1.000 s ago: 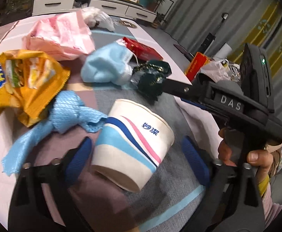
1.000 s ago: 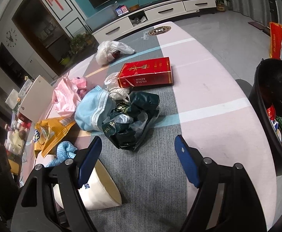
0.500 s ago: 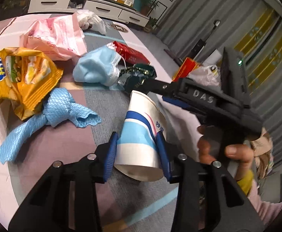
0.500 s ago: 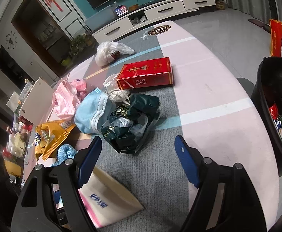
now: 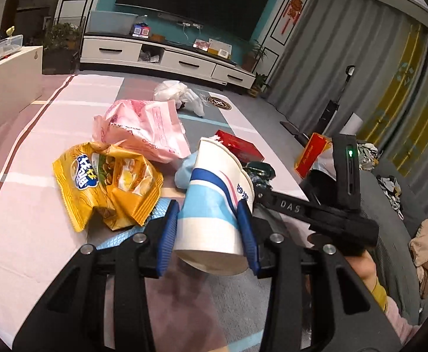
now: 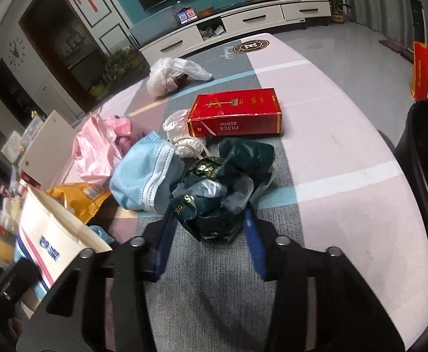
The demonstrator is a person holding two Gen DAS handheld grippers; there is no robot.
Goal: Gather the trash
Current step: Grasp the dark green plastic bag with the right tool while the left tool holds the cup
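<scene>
The left gripper [image 5: 211, 228] is clamping the paper cup [image 5: 214, 202], lifted clear of the table [image 6: 346, 146]; keeping that squeeze gentle avoids crushing it. The right gripper [image 6: 208, 234] is closing its jaws on the dark green wrapper [image 6: 220, 193], and should bite deeper before lifting toward the black bin [image 6: 425, 176].

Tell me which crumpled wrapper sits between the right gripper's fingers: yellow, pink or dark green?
The dark green wrapper, crumpled between the right gripper fingers; the yellow snack bag and pink bag lie farther left.

Open tabletop [image 6: 331, 152] R of red box [image 6: 237, 114]; trash heap L.
</scene>
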